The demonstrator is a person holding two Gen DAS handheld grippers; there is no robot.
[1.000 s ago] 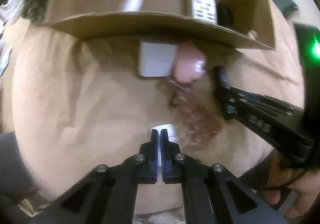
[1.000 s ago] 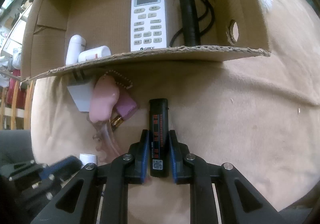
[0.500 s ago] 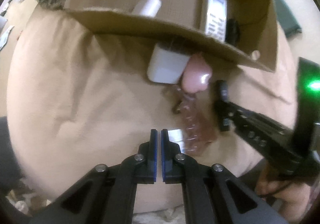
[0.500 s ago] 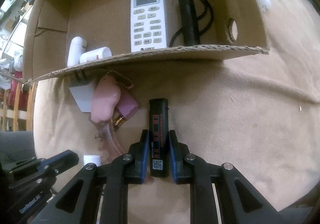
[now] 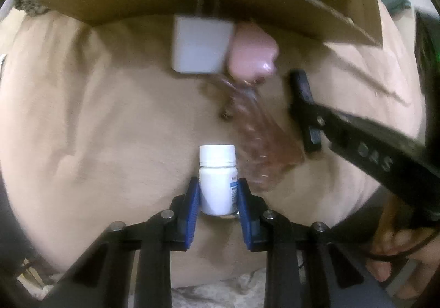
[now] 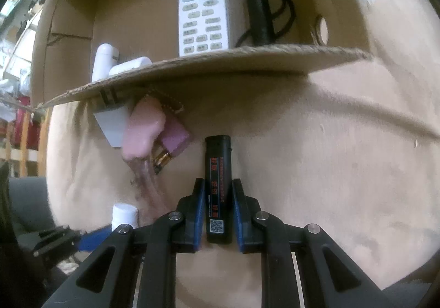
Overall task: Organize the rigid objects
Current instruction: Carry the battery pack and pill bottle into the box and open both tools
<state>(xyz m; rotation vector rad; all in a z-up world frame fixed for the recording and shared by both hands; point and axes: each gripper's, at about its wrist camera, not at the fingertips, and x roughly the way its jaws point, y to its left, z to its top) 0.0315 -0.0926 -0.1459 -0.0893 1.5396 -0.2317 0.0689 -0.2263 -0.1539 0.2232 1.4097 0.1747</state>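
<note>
Claws both point steeply down at the tan cushion [image 6: 316, 159]. The left claw [image 5: 218, 192] has just been spreading its jaws, and a white pill bottle [image 5: 217, 178] lies between them, blue pads right against its sides; can't tell if they press. The right claw [image 6: 218, 198] is clamped on a black lighter [image 6: 218, 187] lying flat on the cushion. A bit of the person's right hand [image 5: 396, 253] shows under its handle. The cardboard box [image 6: 209, 60] beyond already holds a white remote [image 6: 203, 8].
</note>
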